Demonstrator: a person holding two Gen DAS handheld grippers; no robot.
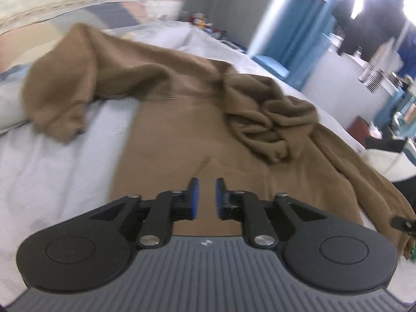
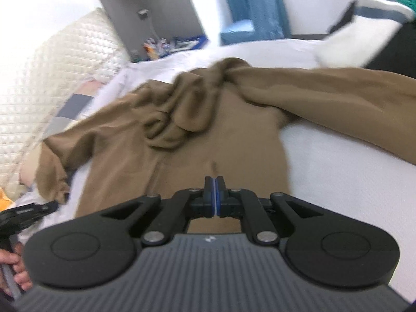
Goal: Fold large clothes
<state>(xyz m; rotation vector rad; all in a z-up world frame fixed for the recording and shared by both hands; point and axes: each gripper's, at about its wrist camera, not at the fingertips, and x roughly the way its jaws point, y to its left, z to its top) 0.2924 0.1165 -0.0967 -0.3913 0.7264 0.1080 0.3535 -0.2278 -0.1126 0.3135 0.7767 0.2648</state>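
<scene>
A brown hooded sweatshirt [image 1: 182, 119] lies spread out on a bed covered with a pale, white-lavender sheet [image 1: 57, 161]. Its body is mostly flat, its hood [image 1: 270, 119] is crumpled in a heap near the middle, and one sleeve [image 1: 67, 88] bends out to the left in the left wrist view, its cuff resting on the sheet. The left gripper [image 1: 206, 195] hangs above the lower part of the sweatshirt, its blue-padded jaws parted by a narrow gap with nothing between them. The right gripper [image 2: 214, 197] also sits over the garment's lower body, jaws pressed together pad to pad, and no cloth can be seen caught between them (both views are somewhat blurred). In the right wrist view the other sleeve [image 2: 338, 96] stretches away to the right, and a hand [image 2: 15, 267] gripping the left tool's handle shows at the lower left edge. A quilted cream headboard [image 2: 52, 83] stands behind the bed, with blue curtains [image 2: 254, 2] farther back.
</scene>
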